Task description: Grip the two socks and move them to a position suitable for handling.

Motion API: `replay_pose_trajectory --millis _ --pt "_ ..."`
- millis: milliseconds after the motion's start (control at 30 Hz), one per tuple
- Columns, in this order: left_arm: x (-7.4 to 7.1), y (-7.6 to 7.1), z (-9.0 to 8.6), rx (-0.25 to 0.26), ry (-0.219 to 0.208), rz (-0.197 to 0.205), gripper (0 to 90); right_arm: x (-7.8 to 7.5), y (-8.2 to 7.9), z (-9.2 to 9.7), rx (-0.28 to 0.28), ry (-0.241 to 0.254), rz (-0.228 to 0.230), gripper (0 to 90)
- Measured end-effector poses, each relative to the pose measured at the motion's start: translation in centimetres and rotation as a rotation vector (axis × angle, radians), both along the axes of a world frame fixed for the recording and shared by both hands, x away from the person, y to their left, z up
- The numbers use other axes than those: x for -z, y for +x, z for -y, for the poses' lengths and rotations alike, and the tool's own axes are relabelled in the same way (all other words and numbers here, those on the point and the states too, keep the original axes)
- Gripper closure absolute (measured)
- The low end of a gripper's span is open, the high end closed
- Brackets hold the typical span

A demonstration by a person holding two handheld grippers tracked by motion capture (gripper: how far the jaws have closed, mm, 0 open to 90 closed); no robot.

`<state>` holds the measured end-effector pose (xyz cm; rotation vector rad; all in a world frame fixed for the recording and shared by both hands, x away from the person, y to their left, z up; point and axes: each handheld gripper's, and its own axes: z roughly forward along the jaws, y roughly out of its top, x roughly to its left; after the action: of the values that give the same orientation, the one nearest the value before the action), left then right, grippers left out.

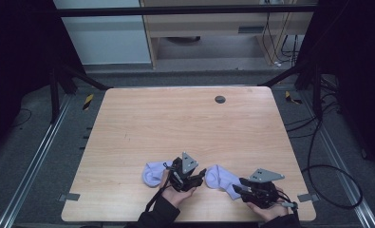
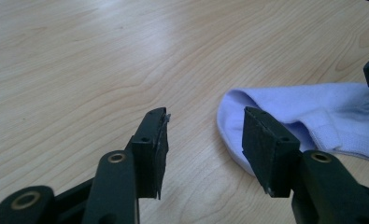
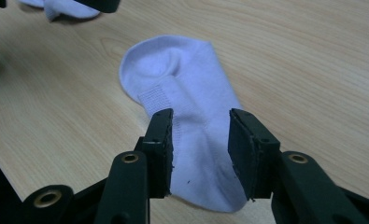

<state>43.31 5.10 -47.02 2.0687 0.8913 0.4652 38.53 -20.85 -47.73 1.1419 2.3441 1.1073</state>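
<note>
Two pale lilac socks lie flat near the front edge of the wooden table (image 1: 185, 123). One sock (image 1: 152, 173) lies behind my left gripper (image 1: 202, 175), whose jaws point right at the other sock (image 1: 222, 179). In the left gripper view that sock (image 2: 322, 112) lies at the right, its rounded end just under the right jaw; the left gripper (image 2: 205, 121) is open over bare wood. My right gripper (image 1: 237, 184) points left over the same sock. In the right gripper view the sock (image 3: 182, 79) runs between the jaws of the right gripper (image 3: 201, 116), which stands open, its pads clear of the fabric.
A small grey round cap (image 1: 220, 99) sits in the table top at the back. The first sock (image 3: 60, 9) shows at the top left of the right gripper view. Black cables (image 1: 332, 175) loop on the floor to the right of the table.
</note>
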Motion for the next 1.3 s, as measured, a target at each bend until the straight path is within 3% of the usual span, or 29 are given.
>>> replay_pose_trajectory --millis 567,833,1100,1300 --pt "2.2 0.4 2.4 0.011 0.086 -0.032 57.5 1.4 -0.2 -1.2 -0.069 -0.042 -0.059 65.3" --pt "2.7 0.4 2.8 -0.001 0.104 -0.056 64.5 1.8 -0.2 -1.5 -0.086 -0.068 -0.081 67.4" --pt "2.8 0.5 2.8 -0.009 0.103 -0.076 76.8 1.8 0.0 -1.4 -0.093 -0.061 -0.098 83.1" --pt "2.8 0.5 2.9 -0.013 0.099 -0.078 82.2 1.6 0.0 -1.4 -0.090 -0.052 -0.093 84.2"
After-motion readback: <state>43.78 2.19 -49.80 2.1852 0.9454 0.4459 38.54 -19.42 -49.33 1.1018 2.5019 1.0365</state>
